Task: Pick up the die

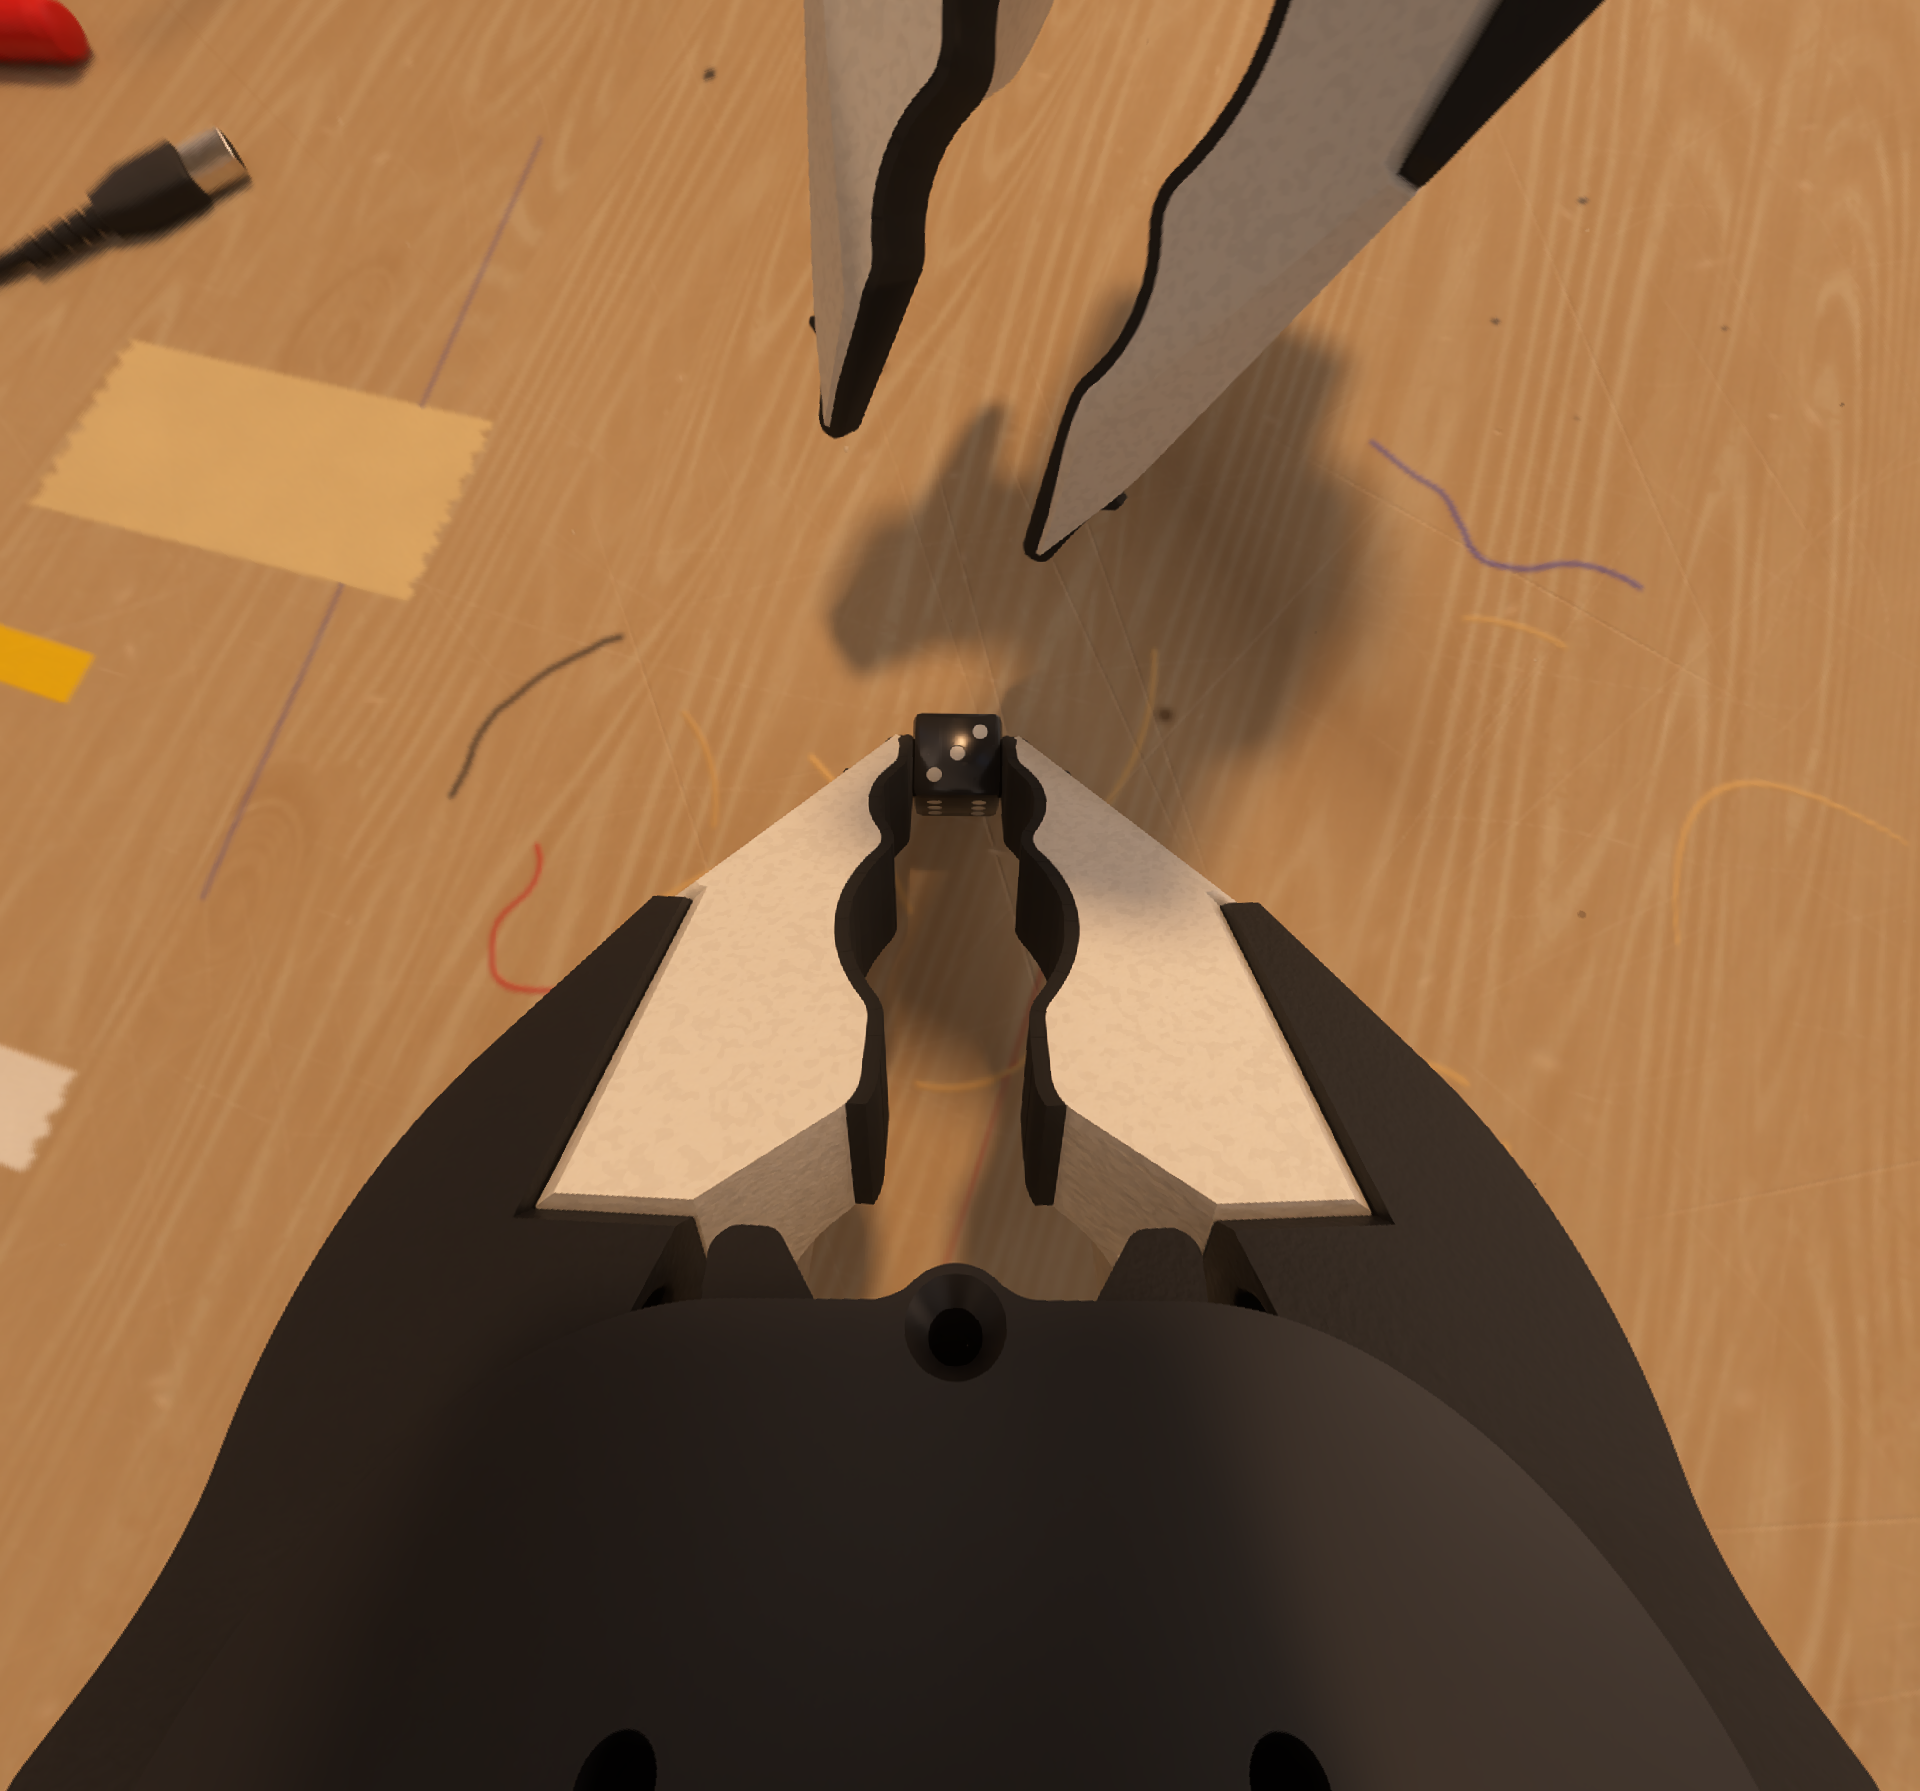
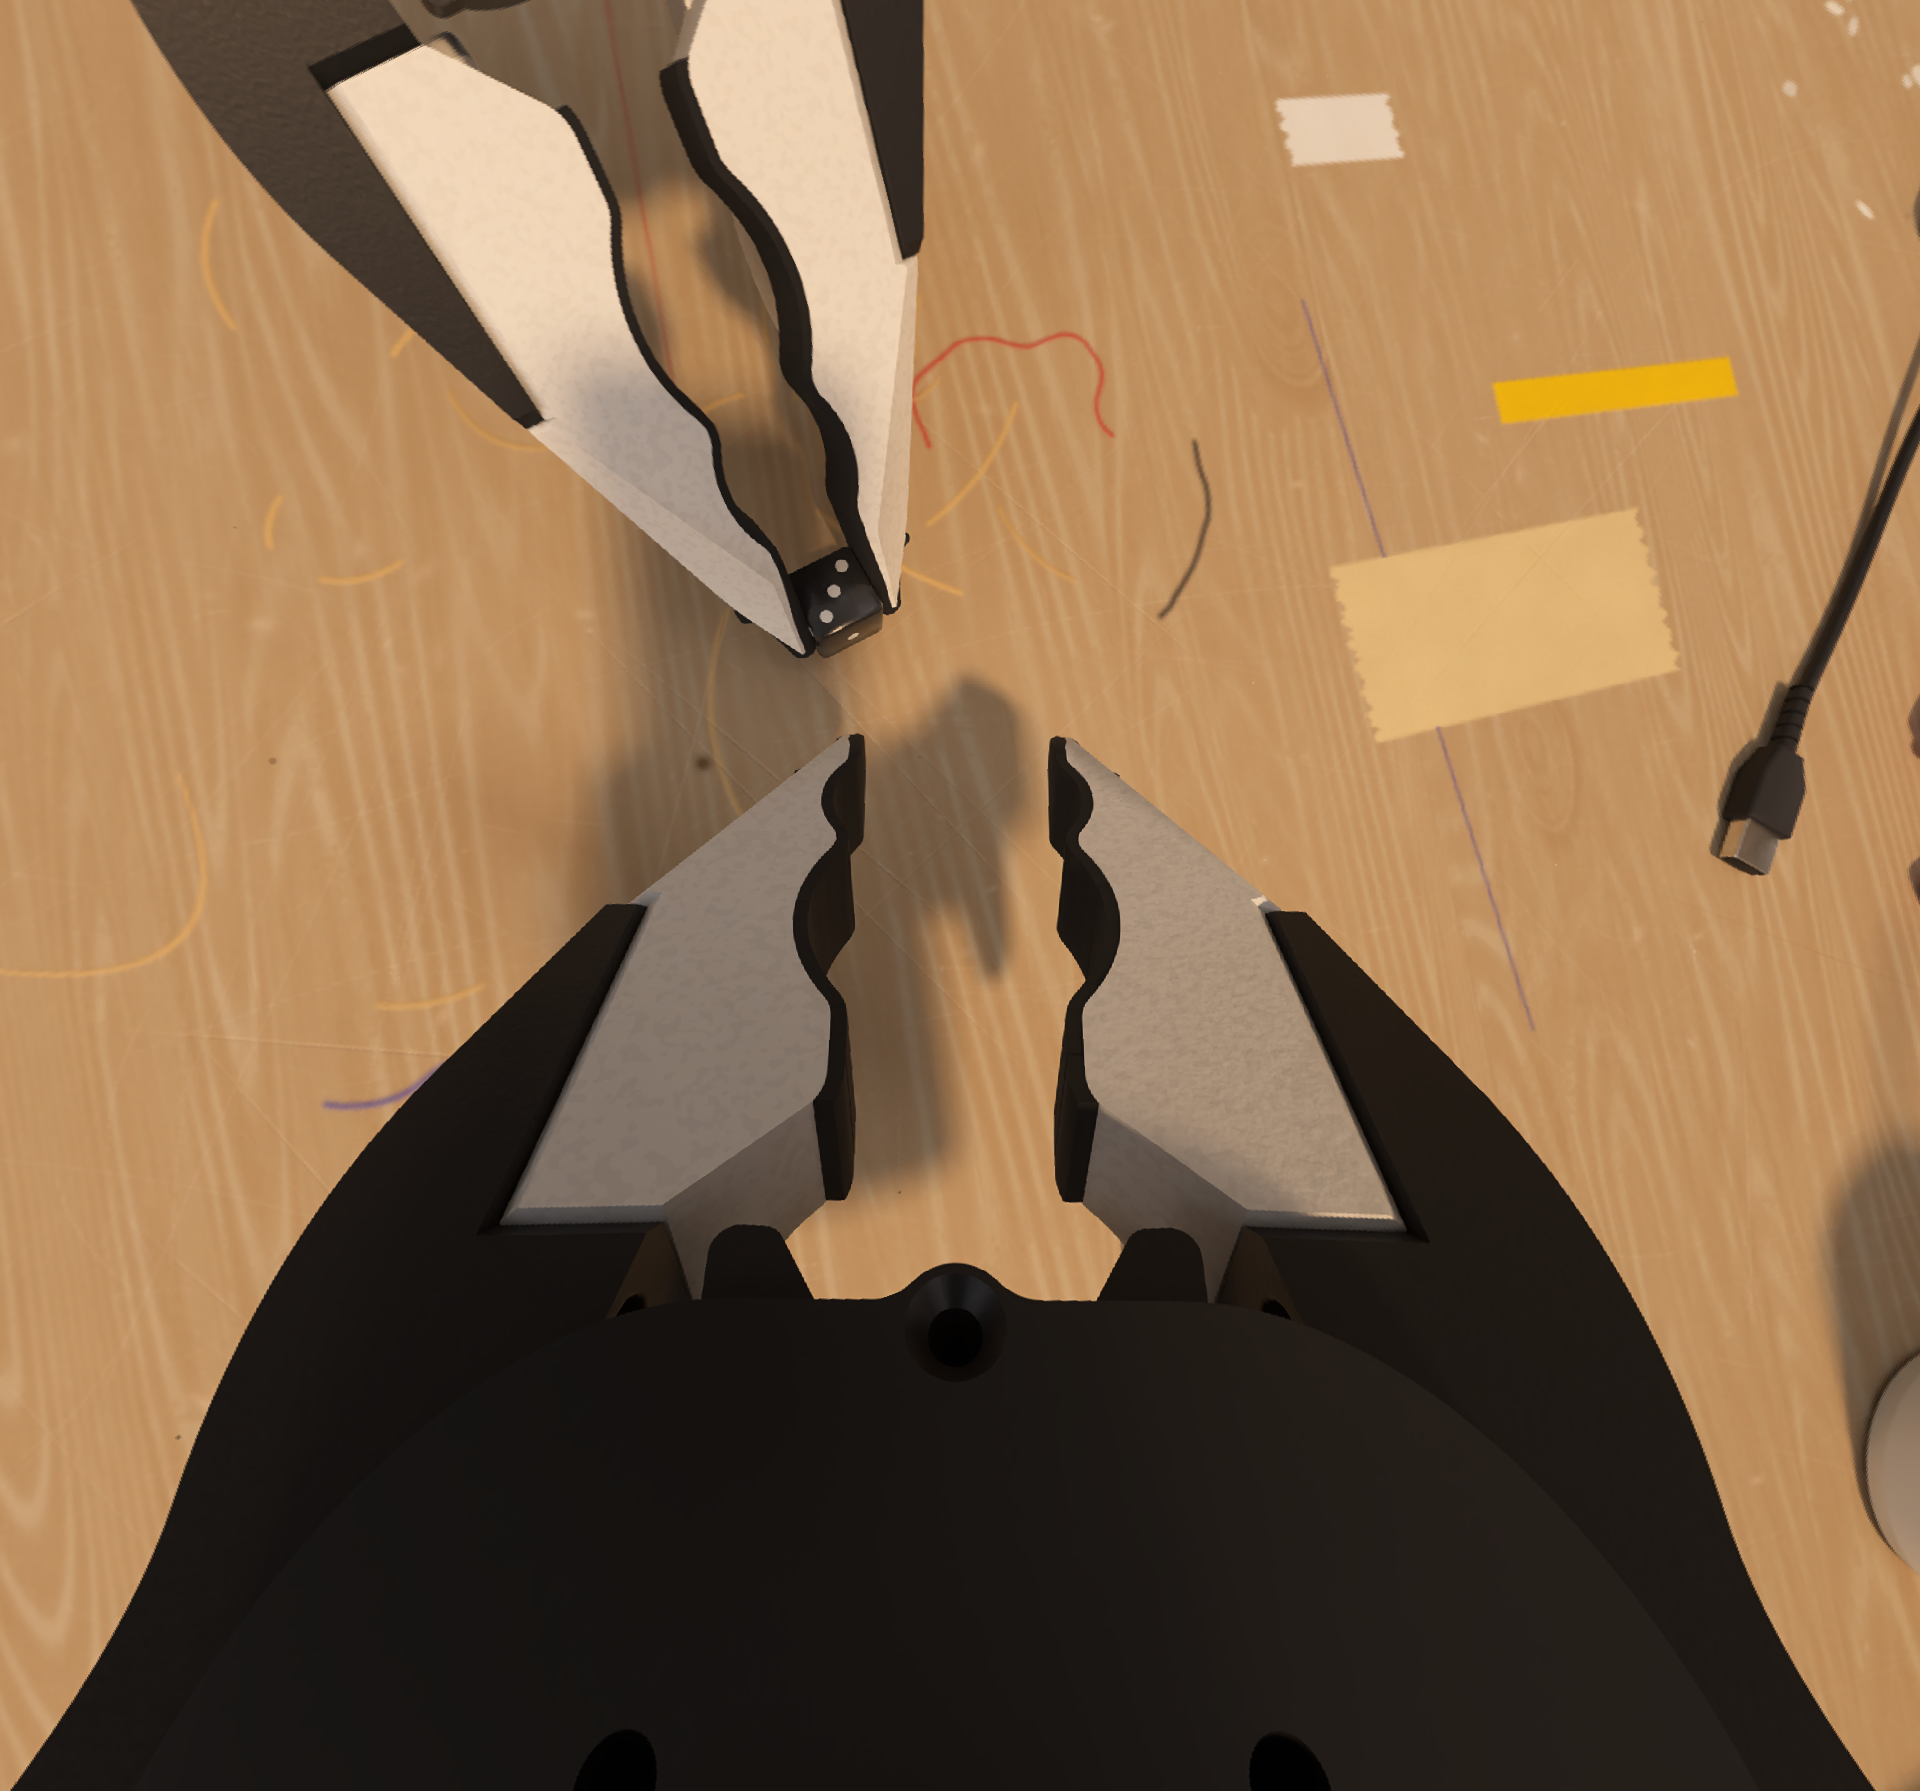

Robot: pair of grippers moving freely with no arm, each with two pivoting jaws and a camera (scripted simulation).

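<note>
Left claw [image 1: 956, 754] pinches die [image 1: 957, 765]; right claw [image 2: 956, 754] agape

No readable text, labels, brands or signs in either view. Only countable marks: white pips on black die [image 1: 957, 765]. Top face, left wrist view: three pips on a diagonal; face below it in shadow, a row of pips, count unclear. Right wrist view: same three-pip diagonal on die top, single pip on the side face. Tape pieces [image 2: 1503, 621] on surface [image 2: 1351, 962] blank. Cable plug [image 1: 166, 188] unmarked.
</note>
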